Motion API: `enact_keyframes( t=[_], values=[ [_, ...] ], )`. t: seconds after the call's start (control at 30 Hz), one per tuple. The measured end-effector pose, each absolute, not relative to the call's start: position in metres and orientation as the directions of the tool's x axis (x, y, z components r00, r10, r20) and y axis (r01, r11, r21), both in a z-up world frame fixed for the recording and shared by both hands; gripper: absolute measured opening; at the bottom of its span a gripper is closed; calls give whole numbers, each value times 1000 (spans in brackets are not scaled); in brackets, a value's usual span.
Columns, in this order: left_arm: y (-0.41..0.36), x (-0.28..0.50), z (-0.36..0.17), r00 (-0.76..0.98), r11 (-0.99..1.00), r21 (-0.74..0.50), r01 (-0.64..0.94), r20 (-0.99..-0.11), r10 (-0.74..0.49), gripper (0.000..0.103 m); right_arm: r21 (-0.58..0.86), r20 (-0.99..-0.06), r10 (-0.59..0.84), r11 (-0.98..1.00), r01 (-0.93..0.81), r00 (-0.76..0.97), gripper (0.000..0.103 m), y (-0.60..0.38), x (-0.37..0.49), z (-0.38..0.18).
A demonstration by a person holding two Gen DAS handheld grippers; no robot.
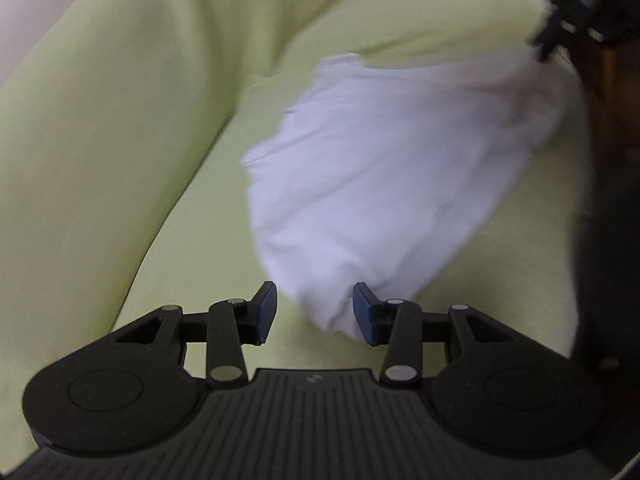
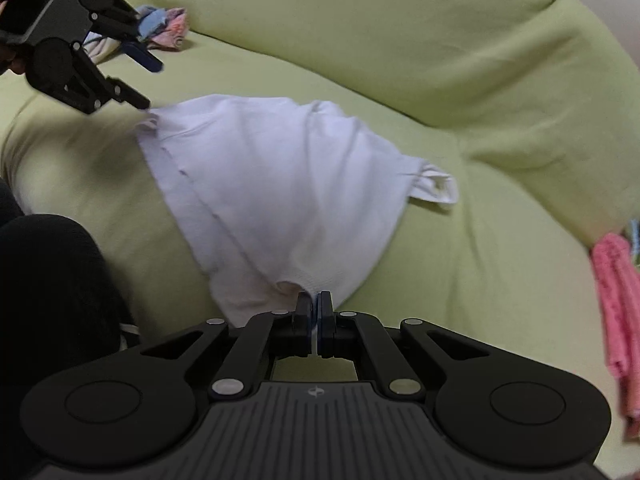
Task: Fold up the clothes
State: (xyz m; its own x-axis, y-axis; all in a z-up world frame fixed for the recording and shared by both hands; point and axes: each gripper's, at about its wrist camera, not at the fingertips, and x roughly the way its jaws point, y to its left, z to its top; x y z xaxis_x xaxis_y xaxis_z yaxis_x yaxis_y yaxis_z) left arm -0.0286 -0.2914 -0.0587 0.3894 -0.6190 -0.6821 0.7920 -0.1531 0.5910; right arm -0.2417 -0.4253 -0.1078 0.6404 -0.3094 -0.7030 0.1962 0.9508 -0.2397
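White garment (image 2: 280, 184) spread on green sofa (image 2: 460, 60), near hem pinched in right gripper (image 2: 315, 312), jaws clenched on cloth. Left gripper (image 1: 315, 312) jaws released, parted, garment corner just ahead between them. Pink cloth (image 2: 616, 312) far right of right jaws.

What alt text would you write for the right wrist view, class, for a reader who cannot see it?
The right gripper is shut on the near edge of a white garment spread on a green sofa. The left gripper, jaws apart, hovers at the garment's far corner; pink cloth lies at right.
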Motion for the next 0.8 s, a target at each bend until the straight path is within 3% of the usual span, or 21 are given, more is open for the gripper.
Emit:
enact_keyframes(
  t=[0.13, 0.33, 0.5, 0.57, 0.67, 0.8],
  values=[
    [-300, -43, -85, 425, -279, 667, 691, -687, -590, 39, -210, -716, -290, 957, 200, 635, 4, -427, -234, -115],
    [-301, -62, -113, 462, -432, 780, 453, -620, -634, 35, -179, -720, -289, 956, 232, 631, 12, -432, -232, -119],
    [-296, -68, -129, 461, -501, 819, 280, -572, -678, 9, -175, -722, -287, 956, 235, 630, 17, -430, -232, -122],
    [-293, -69, -135, 461, -507, 836, 210, -541, -703, 6, -171, -728, -285, 956, 237, 624, 29, -430, -233, -125],
    [-302, -55, -102, 465, -371, 832, 413, -542, -700, 3, -166, -729, -285, 956, 243, 622, 33, -428, -235, -126],
    [-295, 13, -40, 548, -5, 719, 695, -534, -644, 3, -150, -717, -276, 958, 245, 640, 39, -423, -234, -125]
  ],
)
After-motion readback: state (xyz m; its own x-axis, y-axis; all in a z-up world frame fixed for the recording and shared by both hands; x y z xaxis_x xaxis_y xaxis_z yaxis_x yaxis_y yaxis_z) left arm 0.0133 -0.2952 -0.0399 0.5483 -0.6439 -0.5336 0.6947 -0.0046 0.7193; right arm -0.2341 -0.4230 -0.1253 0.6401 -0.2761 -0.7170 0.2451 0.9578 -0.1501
